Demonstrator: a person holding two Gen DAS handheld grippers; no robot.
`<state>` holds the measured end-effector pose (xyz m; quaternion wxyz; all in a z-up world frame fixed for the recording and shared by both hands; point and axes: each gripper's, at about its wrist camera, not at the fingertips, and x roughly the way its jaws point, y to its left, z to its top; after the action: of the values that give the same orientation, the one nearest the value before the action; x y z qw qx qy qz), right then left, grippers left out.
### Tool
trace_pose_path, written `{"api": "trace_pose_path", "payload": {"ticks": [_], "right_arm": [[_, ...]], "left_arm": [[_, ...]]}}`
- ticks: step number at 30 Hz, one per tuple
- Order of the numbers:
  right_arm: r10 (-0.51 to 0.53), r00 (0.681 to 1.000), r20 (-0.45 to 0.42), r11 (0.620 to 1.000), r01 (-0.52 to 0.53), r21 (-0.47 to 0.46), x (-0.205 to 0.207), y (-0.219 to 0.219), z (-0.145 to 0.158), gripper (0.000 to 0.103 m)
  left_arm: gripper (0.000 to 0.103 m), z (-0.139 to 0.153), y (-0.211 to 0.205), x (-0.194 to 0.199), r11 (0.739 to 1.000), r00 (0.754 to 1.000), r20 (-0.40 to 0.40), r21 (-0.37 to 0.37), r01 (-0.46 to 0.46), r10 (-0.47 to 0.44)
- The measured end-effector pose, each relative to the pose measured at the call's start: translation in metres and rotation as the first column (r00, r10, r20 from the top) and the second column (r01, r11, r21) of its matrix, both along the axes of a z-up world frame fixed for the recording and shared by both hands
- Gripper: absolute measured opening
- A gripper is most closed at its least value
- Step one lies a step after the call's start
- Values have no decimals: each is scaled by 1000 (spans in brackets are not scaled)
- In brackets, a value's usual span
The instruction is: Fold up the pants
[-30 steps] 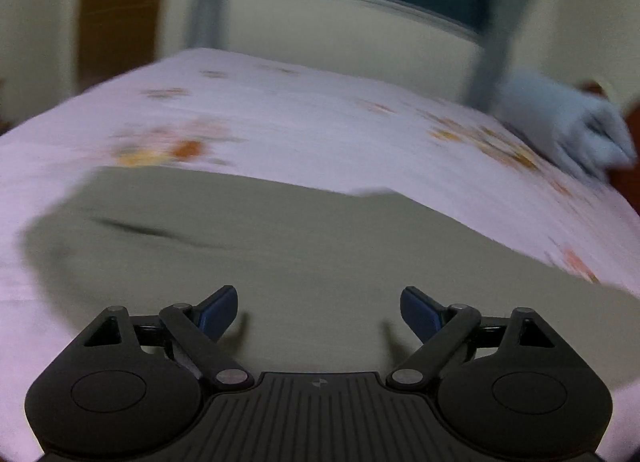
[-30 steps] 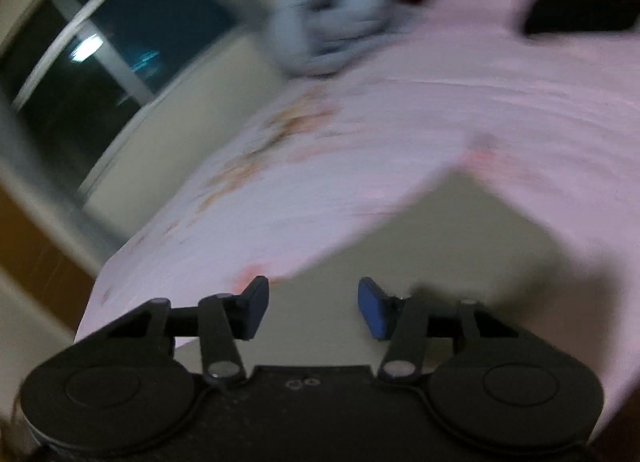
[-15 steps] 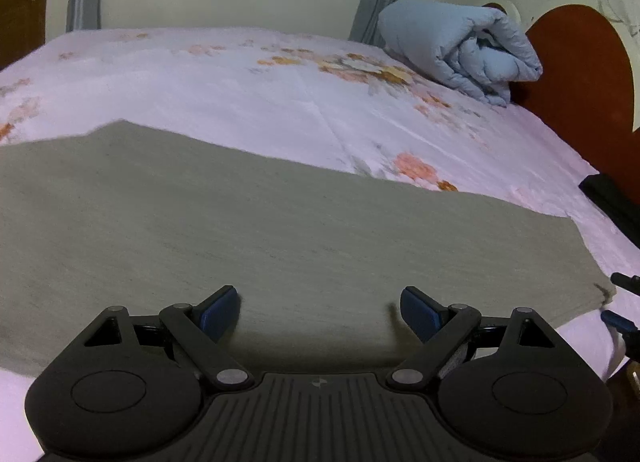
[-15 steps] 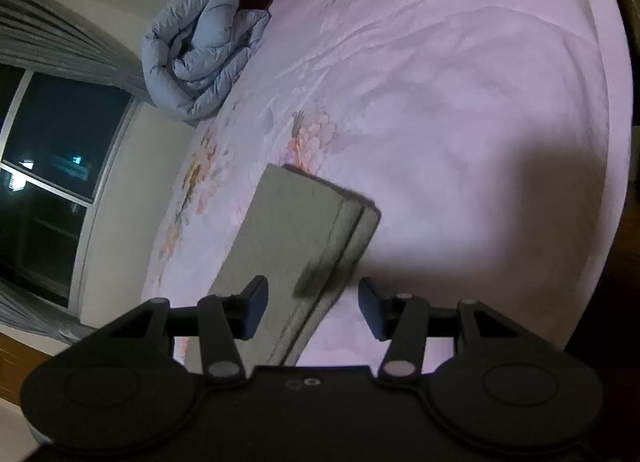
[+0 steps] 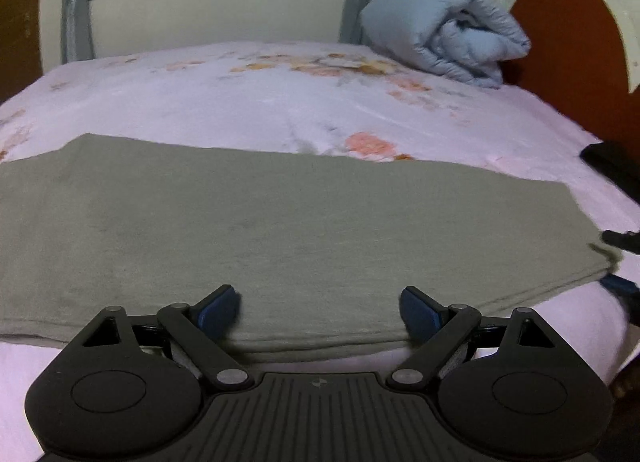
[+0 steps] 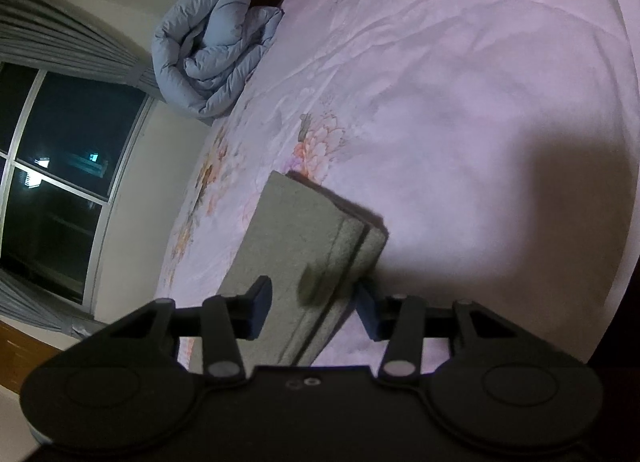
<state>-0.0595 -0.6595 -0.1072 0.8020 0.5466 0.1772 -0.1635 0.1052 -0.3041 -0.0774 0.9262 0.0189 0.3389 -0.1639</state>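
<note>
1. Left gripper: jaws wide apart, nothing between them, blue pads low over near long edge of pants. Right gripper: jaws apart too, straddling near corner of pants w/o clamping; one pad over cloth, other beside its edge. Contact w/ cloth can't tell.
2. Bed: pink sheet w/ flower print, fills both views; dark shadow over its right part in right wrist view.
3. Pants: olive-grey, folded lengthwise into long flat strip, lying across near side of bed, layered edges showing at end by right gripper.
4. Quilt: pale blue, rolled up, at far corner of bed near headboard, well apart from pants.
5. Window: dark outside, grey curtains at sides.
6. Dark object at right edge of bed, too cut off to identify.
</note>
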Motion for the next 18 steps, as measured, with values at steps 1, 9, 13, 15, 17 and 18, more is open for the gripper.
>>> {"api": "trace_pose_path", "payload": {"ticks": [1,9,13,15,17,18], "right_arm": [[1,1000,4,1000,-1,3,0,-1,0,38],[-52,998,44,995,48,92,-13,-5,-11,27],[-58,997,41,994,54,93,-12,-7,-13,27],[-37,999,29,996,34,86,-6,-7,-14,26],[-15,1000,-4,1000,15,21,0,-2,-5,9],[-5,1000,-5,1000,5,-13,2,1,2,9]], "left_arm": [[88,-2,-4,0,999,1000,-9,41,7,-7],[91,-4,-8,4,998,999,-47,63,-1,4],[91,-6,-7,4,998,999,-38,61,7,-5],[91,-7,-9,5,998,999,-35,68,11,-9],[91,-7,-11,5,996,999,-35,87,20,-17],[91,-6,-11,6,996,999,-39,86,25,-22]]}}
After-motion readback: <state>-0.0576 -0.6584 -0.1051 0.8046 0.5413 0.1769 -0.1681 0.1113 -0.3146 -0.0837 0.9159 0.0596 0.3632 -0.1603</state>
